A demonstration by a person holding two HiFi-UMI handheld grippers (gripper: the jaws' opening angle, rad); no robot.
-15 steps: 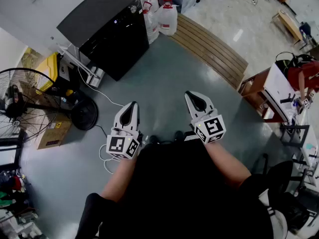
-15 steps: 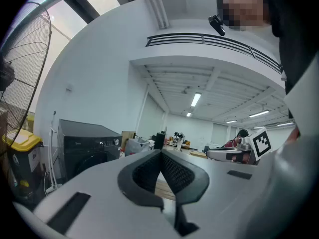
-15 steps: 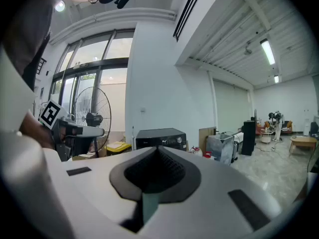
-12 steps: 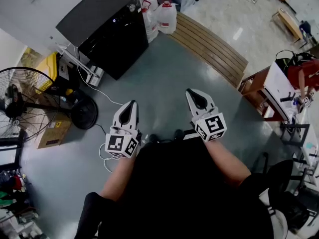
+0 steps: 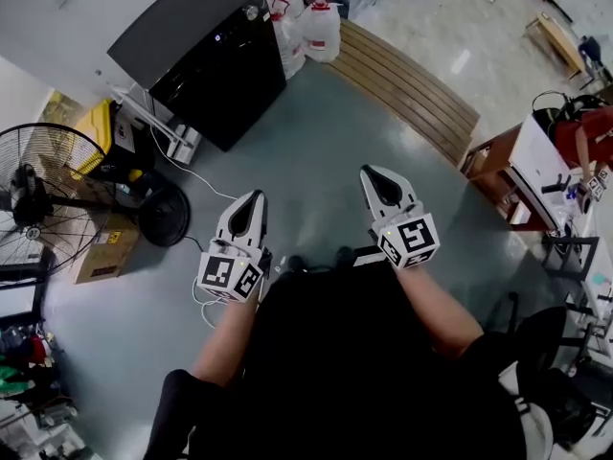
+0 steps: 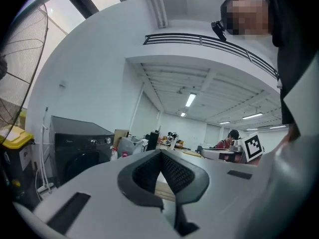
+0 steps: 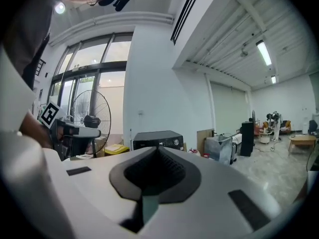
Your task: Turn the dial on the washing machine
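The washing machine [image 5: 201, 56] is a black, square-cornered box with a matte flat top and a glossier front. It stands on the floor [image 5: 316, 151] at its far left edge, backed against the white wall [image 5: 57, 8]. Its front faces out across the floor towards the person, and the control strip runs level along the front's upper edge. The dial [image 5: 253, 12] is a small, round, silvery knob at the right end of that strip. Its axis points straight out of the front panel, level with the floor. The left gripper view shows the dial [image 6: 107, 140] above a dark, round door, and in the right gripper view it [image 7: 176, 142] catches the light.

The floor is smooth grey-green with a dull sheen. A thin white cable [image 5: 187, 175] curls over it from the machine's foot. Left of the machine stands a round wire-cage fan [image 5: 38, 204] on a black disc base. Just right of the machine are white plastic jugs [image 5: 321, 32] with red caps, and beyond them lies a curved strip of pale wooden boards [image 5: 402, 84].

Both tongs are smooth white plastic with ribbed black pads, held over the near floor, well apart from the machine. The left tongs [image 5: 255, 199] are pressed together with nothing between them. The right tongs [image 5: 374, 175] are also pressed together and empty.
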